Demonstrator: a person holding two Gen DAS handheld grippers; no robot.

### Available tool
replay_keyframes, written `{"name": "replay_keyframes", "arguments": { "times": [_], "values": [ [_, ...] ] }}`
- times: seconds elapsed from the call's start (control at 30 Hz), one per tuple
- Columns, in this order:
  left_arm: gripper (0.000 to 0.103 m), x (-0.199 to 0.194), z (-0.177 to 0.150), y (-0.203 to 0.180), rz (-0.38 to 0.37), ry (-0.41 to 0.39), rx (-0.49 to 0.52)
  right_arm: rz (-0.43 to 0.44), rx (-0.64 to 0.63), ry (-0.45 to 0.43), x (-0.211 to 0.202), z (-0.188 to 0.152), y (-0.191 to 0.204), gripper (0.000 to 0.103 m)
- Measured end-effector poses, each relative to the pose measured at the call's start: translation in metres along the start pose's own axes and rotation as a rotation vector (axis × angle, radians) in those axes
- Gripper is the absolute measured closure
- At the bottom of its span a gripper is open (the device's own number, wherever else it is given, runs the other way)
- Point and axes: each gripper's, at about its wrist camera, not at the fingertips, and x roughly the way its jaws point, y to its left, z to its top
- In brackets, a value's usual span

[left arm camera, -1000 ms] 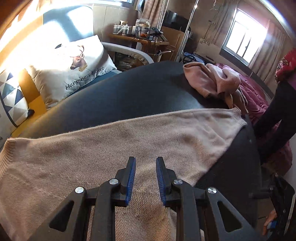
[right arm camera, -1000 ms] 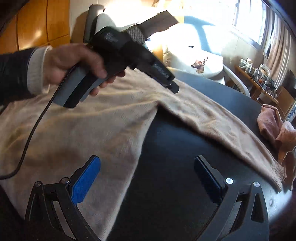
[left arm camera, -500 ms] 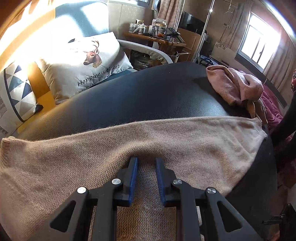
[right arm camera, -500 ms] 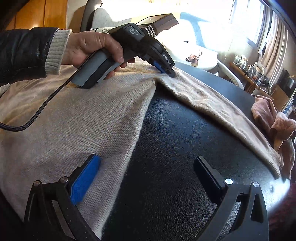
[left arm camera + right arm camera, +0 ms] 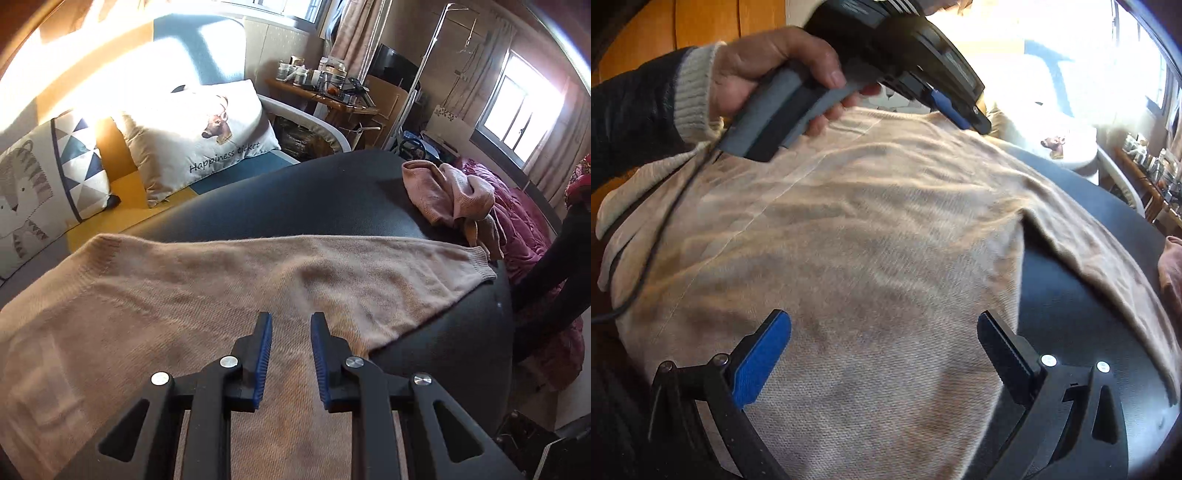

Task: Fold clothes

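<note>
A beige knit sweater [image 5: 184, 295] lies spread on the black table [image 5: 314, 192], one sleeve stretched right to its ribbed cuff [image 5: 478, 258]. My left gripper [image 5: 291, 319] hovers just above the sleeve's root, blue pads a narrow gap apart with no cloth between them. In the right wrist view a hand [image 5: 768, 74] holds that left gripper [image 5: 975, 118] over the far edge of the sweater [image 5: 868, 240]. My right gripper [image 5: 882, 332] stands wide open above the sweater's body, empty, its right finger near the cloth's side edge by the bare table [image 5: 1071, 314].
A crumpled pink garment [image 5: 443, 184] sits at the table's far right, with a maroon quilt [image 5: 524, 214] behind it. Printed cushions [image 5: 207, 140] lie on a sofa beyond the table. A person's dark leg [image 5: 554, 266] stands at the right. A cluttered desk [image 5: 325, 88] is at the back.
The left gripper has lifted off the sweater and moved toward its far edge. The right gripper has shifted left, from straddling the sweater's side edge to being over its body.
</note>
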Motion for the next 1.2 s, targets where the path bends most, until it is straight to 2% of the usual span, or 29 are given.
{"name": "replay_keyframes", "arguments": {
  "times": [0.07, 0.1, 0.3, 0.37, 0.6, 0.77, 0.93, 1.03, 1.2],
  "values": [
    [0.082, -0.018, -0.020, 0.011, 0.018, -0.010, -0.035, 0.026, -0.002, 0.039, 0.010, -0.010, 0.000, 0.001],
    [0.082, -0.024, -0.030, 0.017, 0.032, -0.010, -0.054, 0.028, 0.008, 0.003, 0.007, -0.015, -0.003, 0.001],
    [0.082, -0.031, -0.080, 0.043, 0.064, 0.033, -0.232, 0.037, 0.021, 0.007, 0.003, -0.021, -0.010, 0.000],
    [0.082, -0.038, -0.090, 0.044, 0.063, 0.014, -0.263, 0.030, 0.029, 0.038, 0.003, -0.016, -0.011, 0.000],
    [0.082, -0.070, -0.116, 0.035, 0.024, -0.059, -0.330, -0.005, 0.158, -0.043, -0.021, 0.008, -0.001, 0.000],
    [0.082, -0.082, -0.140, 0.036, 0.023, -0.048, -0.380, -0.006, 0.184, -0.018, -0.010, 0.011, 0.014, 0.000],
    [0.082, -0.098, -0.170, 0.050, 0.045, -0.058, -0.437, -0.024, 0.182, 0.048, 0.013, 0.001, 0.020, 0.000],
    [0.082, -0.108, -0.186, 0.064, 0.055, -0.063, -0.469, -0.055, 0.110, 0.032, 0.012, -0.004, 0.026, 0.000],
    [0.082, -0.127, -0.210, 0.086, 0.077, -0.085, -0.525, -0.041, 0.100, 0.111, 0.010, 0.001, 0.023, 0.000]
  ]
}}
